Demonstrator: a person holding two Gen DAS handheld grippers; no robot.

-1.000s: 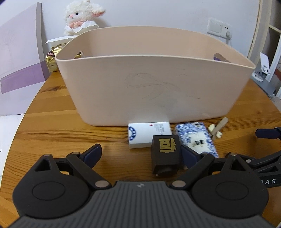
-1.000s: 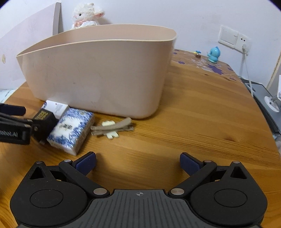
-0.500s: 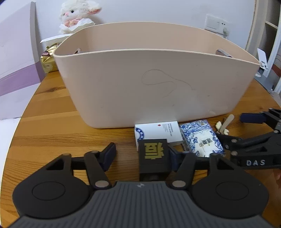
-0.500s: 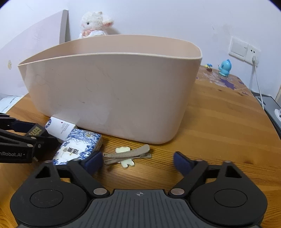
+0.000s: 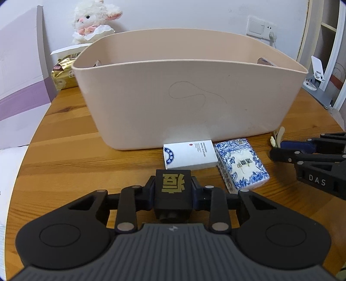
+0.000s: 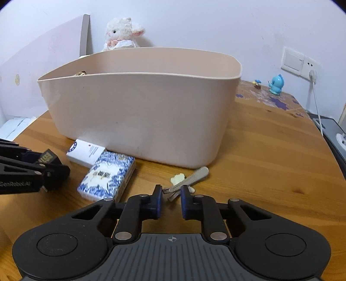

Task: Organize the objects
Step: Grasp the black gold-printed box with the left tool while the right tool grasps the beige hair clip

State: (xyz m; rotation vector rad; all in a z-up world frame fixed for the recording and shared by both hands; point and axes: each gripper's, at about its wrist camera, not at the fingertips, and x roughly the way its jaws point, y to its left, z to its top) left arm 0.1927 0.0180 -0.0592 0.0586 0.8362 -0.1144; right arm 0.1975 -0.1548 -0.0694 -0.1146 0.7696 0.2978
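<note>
My left gripper (image 5: 173, 190) is shut on a small black box with a gold character (image 5: 173, 189), in front of the beige basket (image 5: 190, 103). It shows at the left of the right wrist view (image 6: 46, 160). A white box (image 5: 190, 154) and a blue-white patterned pack (image 5: 241, 165) lie by the basket's base. My right gripper (image 6: 170, 198) has narrowed around the near end of a grey hair clip (image 6: 188, 178); a small gap shows on each side. The clip lies beside a cream piece (image 6: 177, 179).
A plush lamb (image 5: 95, 19) and a gold packet (image 5: 63, 72) sit behind the basket. A purple-white board (image 5: 19, 75) leans at the left. A blue figurine (image 6: 276, 84) stands at the back right. The round wooden table's edge (image 6: 328, 147) curves at the right.
My left gripper closed on the black box. My right gripper moved forward to the hair clip and its jaws narrowed around the clip's end.
</note>
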